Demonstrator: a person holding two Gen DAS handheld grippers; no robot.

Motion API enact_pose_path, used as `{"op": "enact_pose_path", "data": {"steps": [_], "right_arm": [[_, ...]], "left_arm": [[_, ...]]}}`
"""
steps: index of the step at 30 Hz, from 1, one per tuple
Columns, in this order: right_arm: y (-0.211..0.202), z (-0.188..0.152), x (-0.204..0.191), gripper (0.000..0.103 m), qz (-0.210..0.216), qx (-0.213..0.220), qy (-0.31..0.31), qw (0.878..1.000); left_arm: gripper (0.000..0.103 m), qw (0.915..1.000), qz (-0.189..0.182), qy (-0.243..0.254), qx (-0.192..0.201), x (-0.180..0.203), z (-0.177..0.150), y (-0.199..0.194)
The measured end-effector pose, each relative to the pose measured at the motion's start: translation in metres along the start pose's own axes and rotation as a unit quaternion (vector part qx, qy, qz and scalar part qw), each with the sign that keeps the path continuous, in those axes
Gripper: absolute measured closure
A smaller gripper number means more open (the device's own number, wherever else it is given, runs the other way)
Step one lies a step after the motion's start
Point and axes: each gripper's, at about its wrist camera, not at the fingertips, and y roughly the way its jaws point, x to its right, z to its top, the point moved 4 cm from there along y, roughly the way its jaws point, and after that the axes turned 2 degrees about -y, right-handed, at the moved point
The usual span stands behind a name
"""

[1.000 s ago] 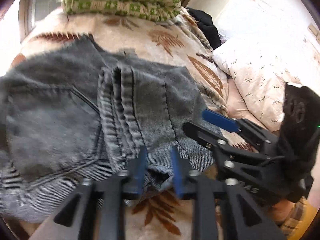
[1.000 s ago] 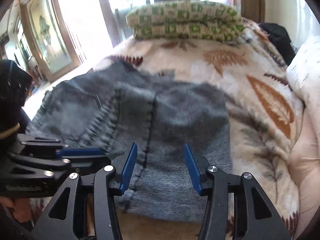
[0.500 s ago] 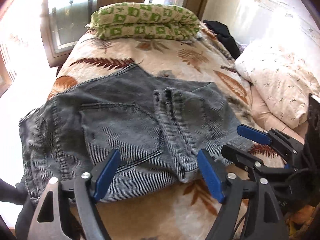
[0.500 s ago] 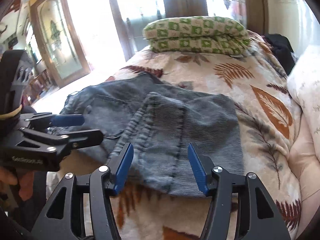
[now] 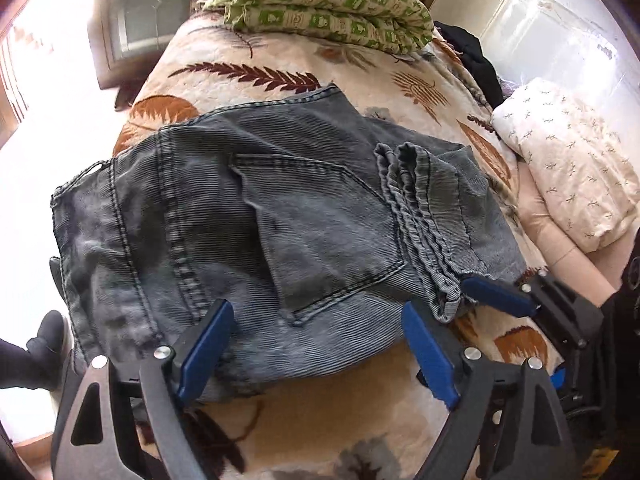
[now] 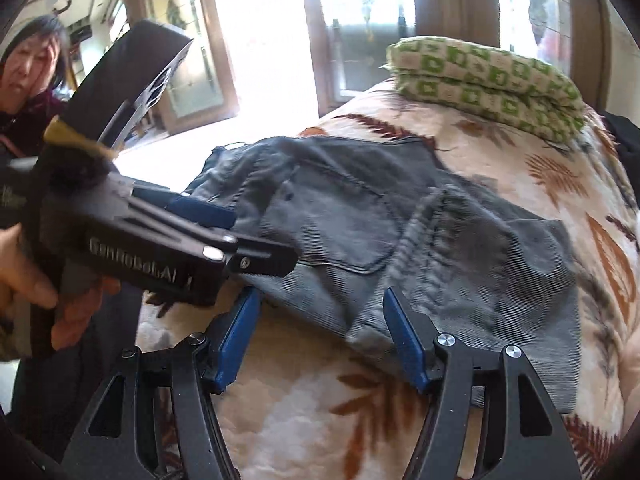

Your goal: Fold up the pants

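Observation:
Grey denim pants (image 5: 280, 220) lie folded on the bed, back pocket up, with the leg hems (image 5: 420, 216) laid across the right side. My left gripper (image 5: 316, 344) is open, its blue pads at the near edge of the pants, holding nothing. My right gripper (image 6: 320, 332) is open and empty, its pads at the near edge by the hems (image 6: 412, 248). The right gripper also shows in the left wrist view (image 5: 512, 300), at the hem corner. The left gripper also shows in the right wrist view (image 6: 224, 236), over the waist end.
The bed has a cream leaf-print blanket (image 5: 320, 420). A folded green-and-white quilt (image 5: 320, 4) lies at the far end, a white pillow (image 5: 572, 168) and dark clothing (image 5: 476, 60) at the right. A person (image 6: 28, 80) stands at the left.
My left gripper let go of the hem, opened wide and drew back towards the waist side. My right gripper drew back to the near edge, staying open.

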Motion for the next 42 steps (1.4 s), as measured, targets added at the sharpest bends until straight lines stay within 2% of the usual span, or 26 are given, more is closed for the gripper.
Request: {"op": "enact_pose_path", "data": {"steps": [5, 9, 13, 22, 25, 27, 35, 38, 42], "right_arm": [[0.009, 0.005, -0.019, 0.039, 0.014, -0.002, -0.015, 1.000], [0.016, 0.010, -0.028, 0.036, 0.021, -0.003, -0.022, 1.000], [0.027, 0.017, -0.039, 0.036, 0.029, -0.007, -0.035, 0.999], [0.049, 0.026, -0.095, 0.036, 0.047, -0.001, -0.147, 0.988], [0.059, 0.026, -0.116, 0.036, 0.056, -0.001, -0.184, 0.981], [0.065, 0.027, -0.126, 0.032, 0.053, 0.001, -0.205, 0.977], [0.089, 0.028, -0.137, 0.031, 0.040, -0.008, -0.243, 0.969], [0.098, 0.026, -0.141, 0.029, 0.032, -0.013, -0.259, 0.965], [0.115, 0.024, -0.148, 0.033, -0.004, -0.019, -0.298, 0.954]], "left_arm": [[0.016, 0.9997, -0.021, -0.002, -0.010, -0.033, 0.008, -0.013], [0.015, 1.0000, -0.007, 0.000, -0.007, -0.064, 0.015, -0.023], [0.015, 0.9996, 0.006, -0.027, 0.000, -0.101, 0.019, -0.024], [0.015, 0.9959, 0.018, -0.088, 0.011, -0.166, 0.025, -0.010], [0.015, 0.9945, 0.006, -0.104, 0.014, -0.177, 0.031, -0.003], [0.015, 0.9941, 0.006, -0.108, 0.014, -0.182, 0.036, 0.003], [0.007, 0.9931, -0.002, -0.117, 0.006, -0.196, 0.050, 0.026], [0.004, 0.9925, -0.008, -0.122, 0.005, -0.200, 0.051, 0.032], [0.003, 0.9897, -0.026, -0.141, 0.001, -0.206, 0.052, 0.040]]}}
